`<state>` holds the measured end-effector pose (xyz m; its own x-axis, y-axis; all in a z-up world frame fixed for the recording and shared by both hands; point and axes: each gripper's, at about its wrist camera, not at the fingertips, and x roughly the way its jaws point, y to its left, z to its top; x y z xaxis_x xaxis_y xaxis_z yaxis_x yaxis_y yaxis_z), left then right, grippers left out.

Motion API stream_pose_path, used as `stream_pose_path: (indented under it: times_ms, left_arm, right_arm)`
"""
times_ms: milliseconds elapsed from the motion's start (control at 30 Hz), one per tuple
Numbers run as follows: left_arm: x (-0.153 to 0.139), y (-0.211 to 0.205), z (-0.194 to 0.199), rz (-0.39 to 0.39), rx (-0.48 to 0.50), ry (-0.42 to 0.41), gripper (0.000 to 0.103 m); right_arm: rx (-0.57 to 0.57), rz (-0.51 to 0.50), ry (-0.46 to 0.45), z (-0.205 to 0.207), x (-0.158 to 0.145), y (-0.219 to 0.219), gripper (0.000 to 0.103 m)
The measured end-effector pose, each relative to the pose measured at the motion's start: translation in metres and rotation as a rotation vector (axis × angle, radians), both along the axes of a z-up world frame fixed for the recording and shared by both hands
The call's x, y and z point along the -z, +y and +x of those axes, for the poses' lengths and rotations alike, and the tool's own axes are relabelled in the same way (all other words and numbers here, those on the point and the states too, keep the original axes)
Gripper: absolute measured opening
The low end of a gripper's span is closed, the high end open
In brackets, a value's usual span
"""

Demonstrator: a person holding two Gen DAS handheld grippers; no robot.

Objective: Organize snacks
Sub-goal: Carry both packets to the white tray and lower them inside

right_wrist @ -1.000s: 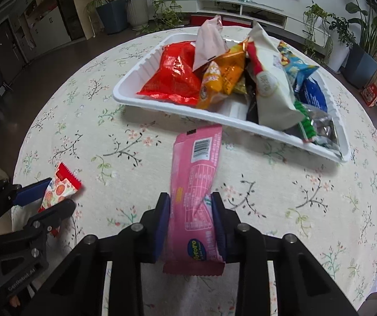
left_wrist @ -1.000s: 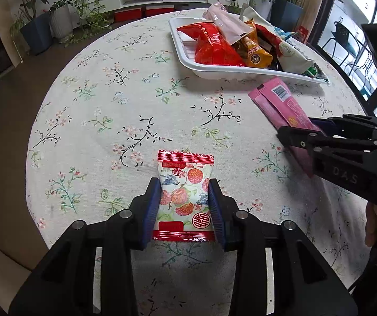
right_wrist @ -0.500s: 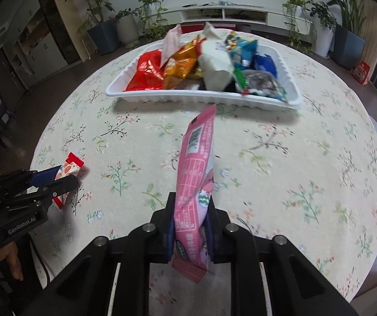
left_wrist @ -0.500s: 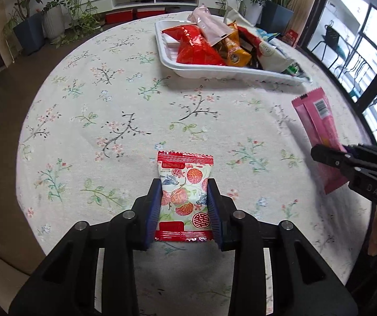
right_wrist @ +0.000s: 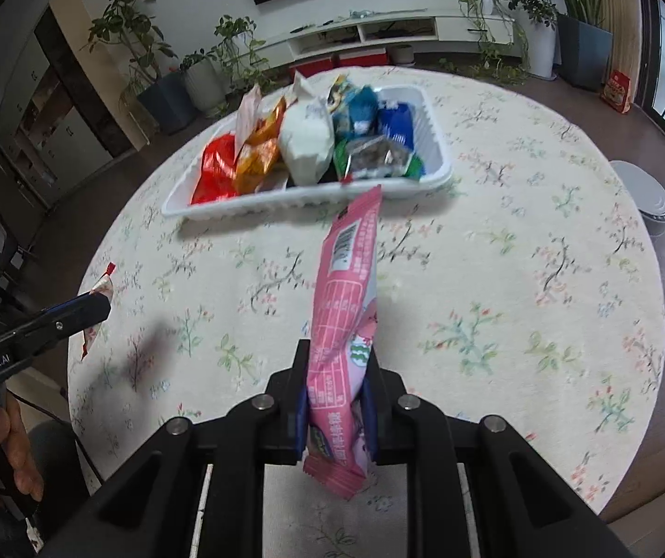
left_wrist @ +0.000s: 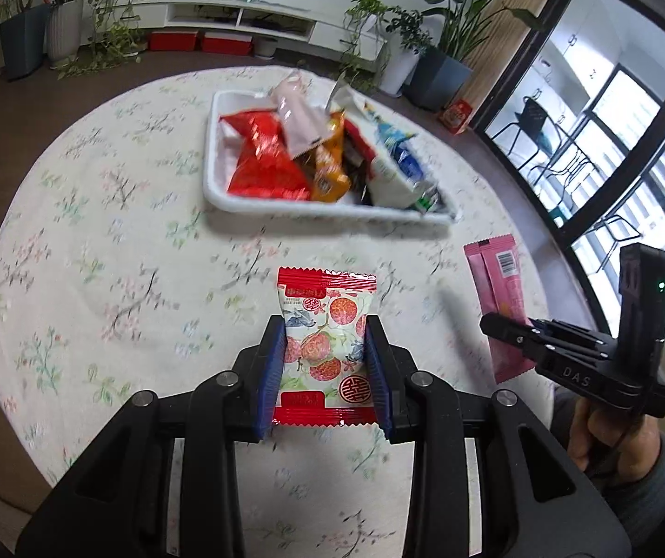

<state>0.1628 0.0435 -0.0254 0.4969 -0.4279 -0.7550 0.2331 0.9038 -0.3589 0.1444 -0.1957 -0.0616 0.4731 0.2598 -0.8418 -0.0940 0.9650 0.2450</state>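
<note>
My left gripper (left_wrist: 325,362) is shut on a small red and white fruit-print candy packet (left_wrist: 325,325), held above the tablecloth. My right gripper (right_wrist: 336,395) is shut on a long pink snack bar (right_wrist: 344,297), squeezed edge-on and lifted off the table. In the left wrist view the same pink bar (left_wrist: 500,288) sticks up from the right gripper (left_wrist: 509,330) at the right. In the right wrist view the left gripper (right_wrist: 95,307) shows at the left with the candy packet (right_wrist: 100,290) peeking past it. The white tray (left_wrist: 214,186) holds several snack bags.
A round table with a floral cloth (right_wrist: 495,279) carries the tray (right_wrist: 439,172) at its far side. A person's hands (left_wrist: 611,432) hold the gripper handles. Potted plants (right_wrist: 202,74), a low white TV shelf (right_wrist: 379,32) and tall windows (left_wrist: 635,162) ring the room.
Both grippers have lifted their packets off the table. The pink bar turned edge-on in the right gripper and swung right, away from the tray. The left view now looks farther across the table.
</note>
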Motion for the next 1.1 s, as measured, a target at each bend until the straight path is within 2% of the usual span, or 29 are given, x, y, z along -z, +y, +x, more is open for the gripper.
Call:
stream_pose_path:
  times_ms: [333,533,633,767,933,1100]
  left_arm:
    - [-0.067,-0.004,0.085,-0.037,-0.005,-0.113,0.031]
    - [-0.081,-0.015,0.150,-0.029,-0.007,-0.110,0.031]
    - [-0.078,-0.032,0.173,-0.011,0.015,-0.099,0.031]
    - [-0.062,-0.053,0.202,0.042,0.030,-0.073,0.031]
    - [-0.039,-0.064,0.228,0.075,0.035,-0.034,0.031]
    - [-0.021,-0.061,0.243,0.075,0.008,-0.009,0.031]
  right_arm:
    - [0.013,-0.004,-0.116,0.062,-0.066,-0.033,0.020]
    - [-0.026,0.013,-0.147,0.118,-0.092,-0.028,0.020]
    - [-0.041,0.029,-0.125,0.146,-0.090,-0.022,0.020]
    - [-0.068,0.029,-0.048,0.175,-0.065,-0.012,0.020]
    - [-0.098,0.029,0.021,0.197,-0.034,-0.001,0.020]
    - [-0.137,0.019,0.045,0.211,-0.021,0.014,0.020]
